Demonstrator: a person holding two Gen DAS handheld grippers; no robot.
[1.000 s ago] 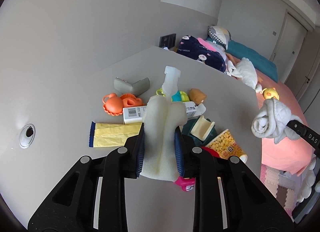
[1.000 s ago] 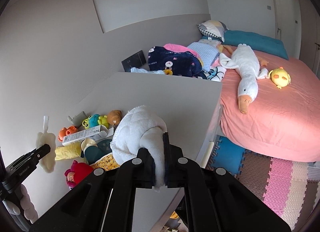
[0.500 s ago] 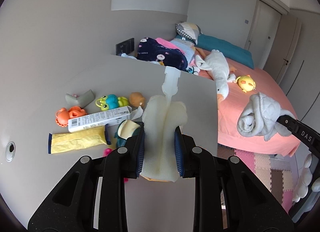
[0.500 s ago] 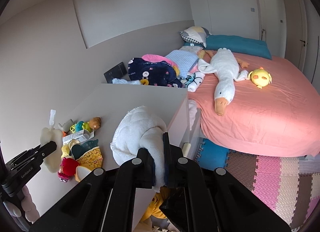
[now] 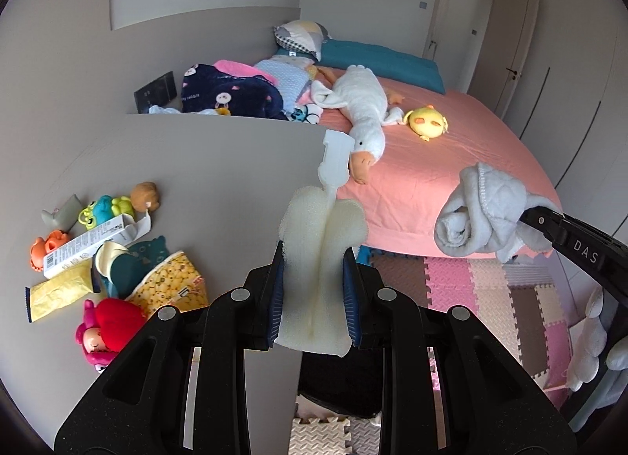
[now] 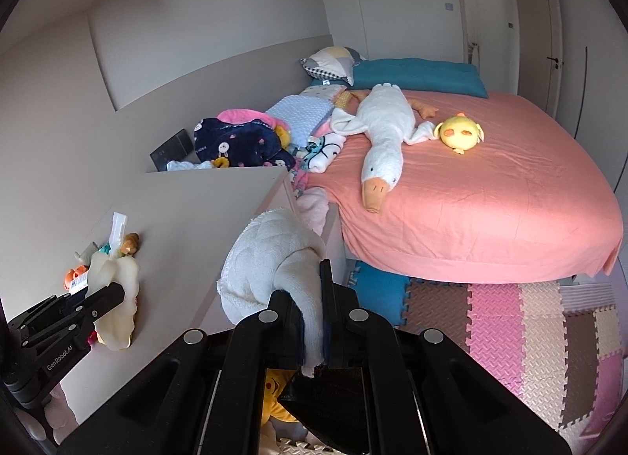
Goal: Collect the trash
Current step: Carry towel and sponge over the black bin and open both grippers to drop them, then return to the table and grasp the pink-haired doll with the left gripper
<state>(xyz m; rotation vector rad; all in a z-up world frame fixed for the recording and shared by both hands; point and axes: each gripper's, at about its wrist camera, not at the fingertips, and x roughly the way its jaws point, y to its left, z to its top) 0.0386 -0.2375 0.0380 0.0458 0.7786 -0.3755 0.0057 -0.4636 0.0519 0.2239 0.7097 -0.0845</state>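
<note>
Grey tabletop [image 5: 188, 164] on my left carries a scatter of toys and wrappers – a yellow packet [image 5: 59, 290], a white carton [image 5: 88, 239], a red doll [image 5: 108, 323]. My left gripper [image 5: 314, 290] is clamped on a cream foam sponge [image 5: 320, 255], lifted over the table's edge. Further right, my right gripper [image 6: 314, 321] pinches a rolled white cloth [image 6: 267, 266] – possibly a towel. Beyond lies a pink bed [image 6: 490, 196] with a plush goose [image 6: 386, 133].
</note>
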